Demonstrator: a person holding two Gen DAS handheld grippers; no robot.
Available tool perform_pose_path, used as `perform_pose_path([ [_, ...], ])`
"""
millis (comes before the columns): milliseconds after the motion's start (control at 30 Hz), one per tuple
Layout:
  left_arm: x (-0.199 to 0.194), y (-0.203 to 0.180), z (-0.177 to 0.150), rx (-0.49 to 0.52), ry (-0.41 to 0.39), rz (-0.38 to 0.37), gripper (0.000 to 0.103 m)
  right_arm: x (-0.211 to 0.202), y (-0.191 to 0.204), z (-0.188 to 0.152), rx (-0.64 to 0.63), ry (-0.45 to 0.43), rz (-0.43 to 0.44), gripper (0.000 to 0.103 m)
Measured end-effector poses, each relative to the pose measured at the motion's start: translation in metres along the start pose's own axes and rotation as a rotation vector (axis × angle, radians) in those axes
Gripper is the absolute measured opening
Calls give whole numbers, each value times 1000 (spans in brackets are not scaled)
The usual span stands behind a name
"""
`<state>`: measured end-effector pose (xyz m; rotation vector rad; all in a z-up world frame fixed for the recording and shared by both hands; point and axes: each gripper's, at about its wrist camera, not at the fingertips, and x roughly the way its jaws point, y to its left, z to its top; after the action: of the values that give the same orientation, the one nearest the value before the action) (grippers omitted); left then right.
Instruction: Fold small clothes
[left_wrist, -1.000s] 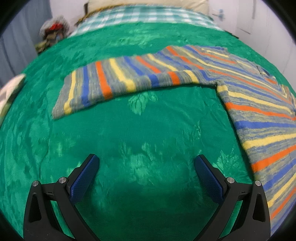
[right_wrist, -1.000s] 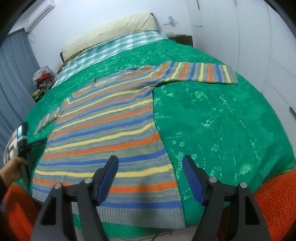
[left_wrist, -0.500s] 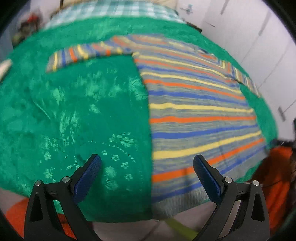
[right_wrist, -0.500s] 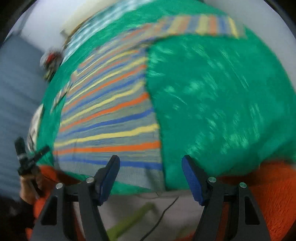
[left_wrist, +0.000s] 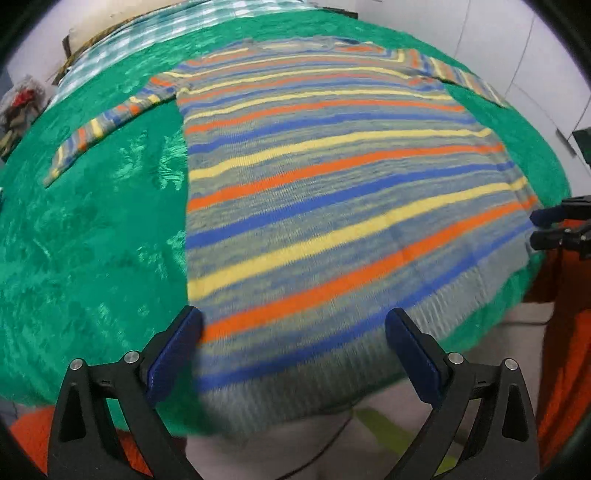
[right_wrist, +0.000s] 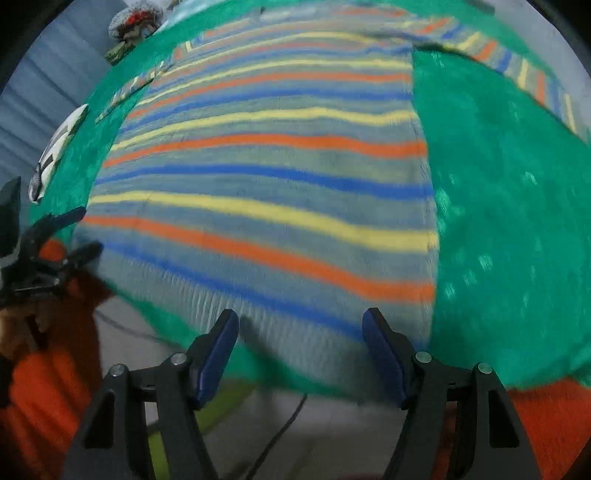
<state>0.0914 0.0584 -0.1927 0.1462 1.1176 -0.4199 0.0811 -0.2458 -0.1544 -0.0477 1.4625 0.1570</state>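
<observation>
A striped sweater (left_wrist: 332, 192) in grey, blue, orange and yellow lies flat on a green bedspread (left_wrist: 92, 240), sleeves spread to both sides. Its ribbed hem hangs at the near bed edge. My left gripper (left_wrist: 293, 350) is open and empty, just in front of the hem's left half. My right gripper (right_wrist: 301, 350) is open and empty, in front of the hem's right half; the sweater (right_wrist: 277, 177) fills that view. Each gripper shows in the other's view: the right one (left_wrist: 554, 229) at the right edge, the left one (right_wrist: 70, 236) at the left edge.
The green bedspread (right_wrist: 509, 221) covers the bed. An orange blanket (left_wrist: 565, 350) lies below the bed edge, with a cable on the pale floor (left_wrist: 332, 443). A checked sheet (left_wrist: 166, 33) and a pile of things (left_wrist: 18, 107) sit at the far end.
Both grippers have pulled back to the near bed edge and turned toward the sweater's hem. The left view swung from the left sleeve to the body. Both stay open.
</observation>
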Motion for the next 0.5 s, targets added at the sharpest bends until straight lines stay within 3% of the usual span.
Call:
perform_pose_path([
  [67, -21, 9, 7, -50, -83, -29, 100, -25, -22, 6, 64, -59, 89, 69],
  [133, -38, 21, 19, -99, -159, -27, 100, -61, -68, 24, 193, -185, 124, 69],
  [267, -57, 53, 51, -200, -300, 7, 101, -130, -187, 65, 474, -489, 74, 69],
  [300, -57, 60, 56, -217, -311, 20, 101, -139, -213, 75, 524, -520, 64, 69],
  [400, -53, 76, 59, -287, -342, 51, 101, -137, -283, 101, 664, -488, 97, 69],
  [500, -33, 87, 44, -367, -333, 50, 101, -106, -330, 104, 847, -418, 205, 69],
])
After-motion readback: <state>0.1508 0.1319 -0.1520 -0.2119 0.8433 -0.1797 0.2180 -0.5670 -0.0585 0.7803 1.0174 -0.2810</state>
